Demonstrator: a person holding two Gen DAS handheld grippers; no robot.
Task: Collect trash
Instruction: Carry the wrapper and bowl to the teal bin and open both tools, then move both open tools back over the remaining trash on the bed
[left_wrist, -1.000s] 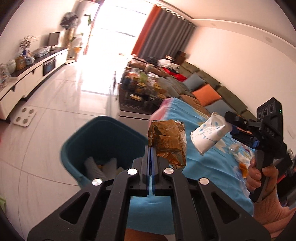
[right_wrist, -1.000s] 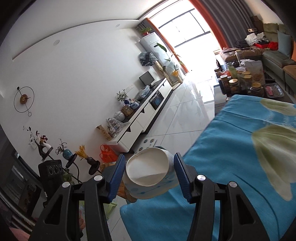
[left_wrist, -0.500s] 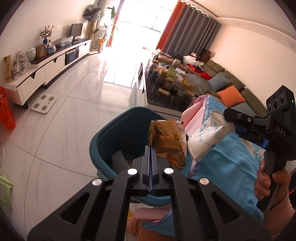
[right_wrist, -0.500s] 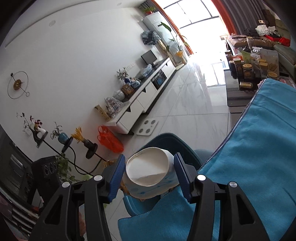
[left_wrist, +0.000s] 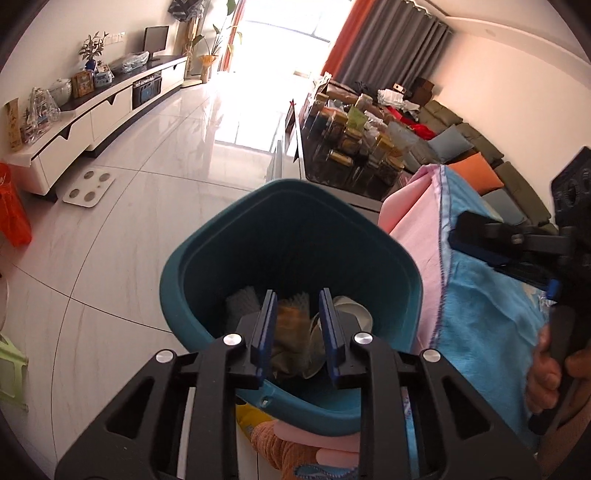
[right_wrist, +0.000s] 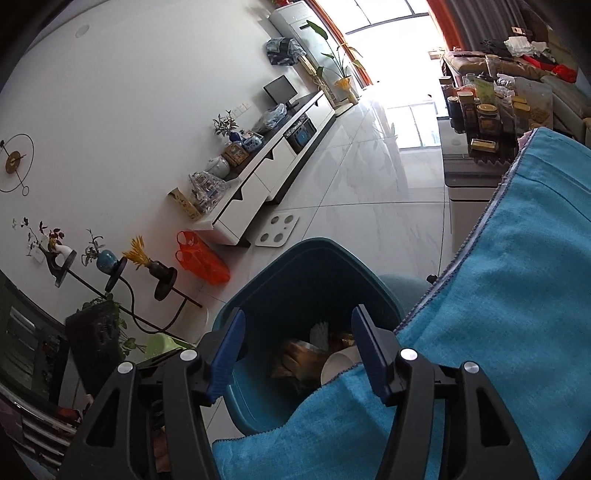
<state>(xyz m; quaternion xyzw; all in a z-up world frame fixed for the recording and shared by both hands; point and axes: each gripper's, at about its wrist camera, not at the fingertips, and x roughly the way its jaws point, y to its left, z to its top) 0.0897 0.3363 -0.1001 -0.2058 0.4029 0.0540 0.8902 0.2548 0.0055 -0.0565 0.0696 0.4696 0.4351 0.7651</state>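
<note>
A teal bin (left_wrist: 177, 273) stands on the floor beside the table. My left gripper (left_wrist: 297, 299) hangs over its mouth, jaws opening, nothing pressed between the pads. Below it, inside the bin, lie a crumpled brown snack bag (left_wrist: 291, 332) and a white paper cup (left_wrist: 352, 310). In the right wrist view my right gripper (right_wrist: 299, 317) is open over the bin (right_wrist: 306, 245), jaws still widening and empty, with the bag (right_wrist: 303, 358) and cup (right_wrist: 340, 363) under it. The right gripper (left_wrist: 465, 236) also shows at the right of the left view, held by a hand (left_wrist: 550, 369).
A blue cloth (right_wrist: 517, 295) over a pink one (left_wrist: 413, 229) covers the table edge next to the bin. Behind stands a low table crowded with jars (left_wrist: 354, 147). A white scale (left_wrist: 88, 186), an orange bag (right_wrist: 201, 258) and a long TV cabinet (left_wrist: 92, 122) line the left side.
Both grippers sank toward the bin and let go: the brown bag left the left jaws, the cup left the right jaws, and both now lie inside the bin.
</note>
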